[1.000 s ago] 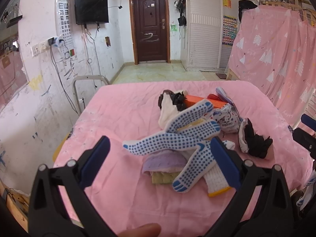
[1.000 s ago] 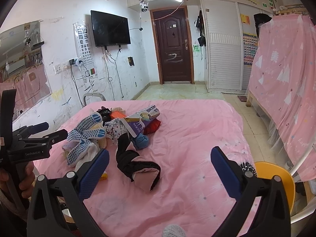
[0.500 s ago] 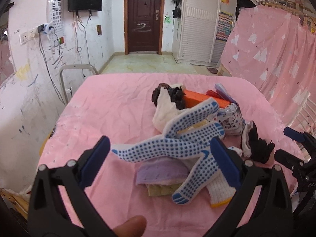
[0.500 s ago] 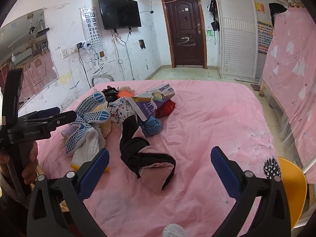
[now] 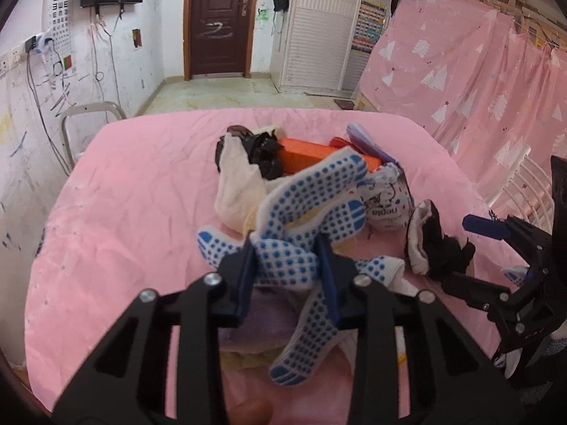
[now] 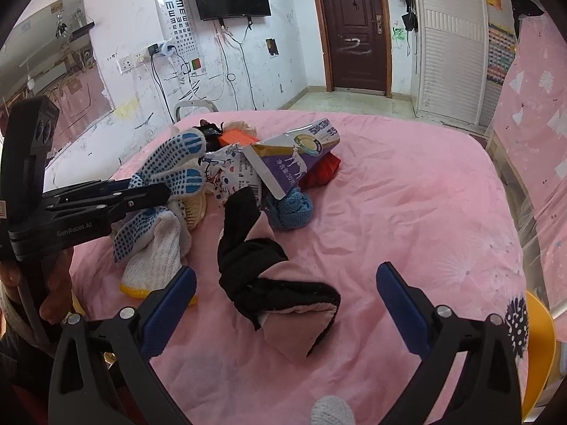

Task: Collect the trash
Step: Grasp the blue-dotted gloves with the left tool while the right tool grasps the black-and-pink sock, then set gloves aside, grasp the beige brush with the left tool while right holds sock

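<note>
Clamping a blue-dotted glove (image 5: pixel 288 262) at the near left of the pile on the pink bed (image 5: pixel 134 191), the left tongs (image 5: pixel 287 265) grip it, while the right tongs (image 6: pixel 285 301) hang apart above a black sock (image 6: pixel 255 265).

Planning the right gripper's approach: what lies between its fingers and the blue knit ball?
In the right wrist view, the black pink-lined glove lies between the right gripper and the blue knit ball.

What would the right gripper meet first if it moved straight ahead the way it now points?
Most likely the black, pink-lined glove, lying on the pink bedsheet between the right gripper's open fingers. Depth is unclear, so it might pass just above it.
</note>
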